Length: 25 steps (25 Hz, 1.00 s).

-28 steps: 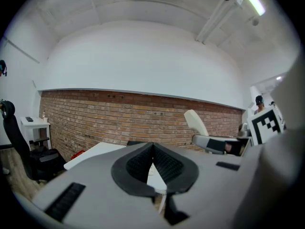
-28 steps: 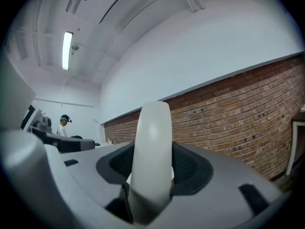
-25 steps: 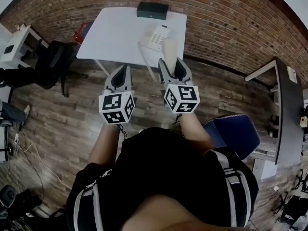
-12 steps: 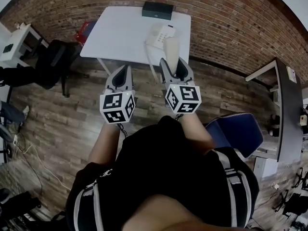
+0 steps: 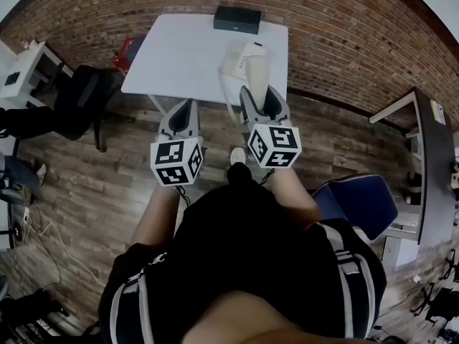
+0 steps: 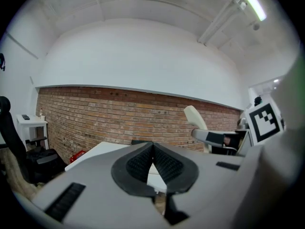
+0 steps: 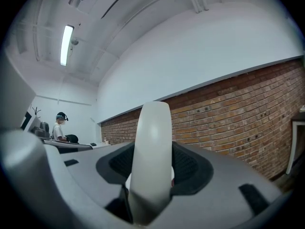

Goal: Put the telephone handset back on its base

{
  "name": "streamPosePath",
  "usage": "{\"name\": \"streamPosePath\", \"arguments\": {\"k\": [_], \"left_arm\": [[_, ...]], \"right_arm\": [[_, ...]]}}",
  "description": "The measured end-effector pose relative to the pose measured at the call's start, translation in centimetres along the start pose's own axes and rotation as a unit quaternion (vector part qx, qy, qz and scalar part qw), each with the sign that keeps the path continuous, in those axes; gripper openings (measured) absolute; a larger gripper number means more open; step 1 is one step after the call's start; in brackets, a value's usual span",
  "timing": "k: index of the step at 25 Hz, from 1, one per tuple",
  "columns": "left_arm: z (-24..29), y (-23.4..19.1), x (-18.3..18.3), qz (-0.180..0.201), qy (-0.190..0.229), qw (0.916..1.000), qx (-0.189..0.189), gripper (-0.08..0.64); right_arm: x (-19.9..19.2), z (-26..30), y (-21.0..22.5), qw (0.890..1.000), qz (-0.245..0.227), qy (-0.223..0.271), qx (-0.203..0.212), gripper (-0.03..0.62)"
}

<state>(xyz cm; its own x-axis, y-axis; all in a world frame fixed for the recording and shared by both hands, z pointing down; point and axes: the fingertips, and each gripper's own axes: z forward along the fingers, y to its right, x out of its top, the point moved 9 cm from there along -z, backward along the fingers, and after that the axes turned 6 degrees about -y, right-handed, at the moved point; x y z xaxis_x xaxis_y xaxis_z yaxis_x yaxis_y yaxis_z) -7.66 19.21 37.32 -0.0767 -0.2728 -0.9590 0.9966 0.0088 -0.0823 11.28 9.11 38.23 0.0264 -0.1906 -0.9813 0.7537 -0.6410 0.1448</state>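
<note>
The cream telephone handset [image 5: 256, 72] stands upright between the jaws of my right gripper [image 5: 259, 93], which is shut on it; it fills the middle of the right gripper view [image 7: 151, 156]. The white telephone base [image 5: 239, 54] sits on the white table [image 5: 179, 56] just beyond the handset, near the table's front right corner. My left gripper [image 5: 184, 107] hangs beside the right one, over the wooden floor short of the table, its pads [image 6: 162, 162] closed together on nothing. The handset [image 6: 195, 119] also shows at the right of the left gripper view.
A black box [image 5: 237, 20] lies at the table's far edge by the brick wall [image 5: 344, 41]. A black office chair [image 5: 79, 95] stands left, a blue chair [image 5: 355, 201] right, a dark desk [image 5: 430, 170] far right. A person [image 7: 59, 130] stands at a distance.
The table and telephone base have shifted a little down and to the right in the head view. Both grippers keep their pose, and a white shoe now shows between them.
</note>
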Motion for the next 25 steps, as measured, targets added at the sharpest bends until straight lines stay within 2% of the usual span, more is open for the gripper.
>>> {"name": "streamPosePath", "arguments": {"k": [11,25], "left_arm": [[7.0,-2.2,1.3,0.005,-0.012,0.9999,-0.006,0.002],[17.8,-4.7,4.8,-0.006,-0.029,0.9995,0.008,0.002]], "right_arm": [[0.3,7.2,3.2,1.0,0.019,-0.014,-0.007,0.204],[2.3,18.0,8.8,0.998,0.033,-0.045,0.013,0.204]]}}
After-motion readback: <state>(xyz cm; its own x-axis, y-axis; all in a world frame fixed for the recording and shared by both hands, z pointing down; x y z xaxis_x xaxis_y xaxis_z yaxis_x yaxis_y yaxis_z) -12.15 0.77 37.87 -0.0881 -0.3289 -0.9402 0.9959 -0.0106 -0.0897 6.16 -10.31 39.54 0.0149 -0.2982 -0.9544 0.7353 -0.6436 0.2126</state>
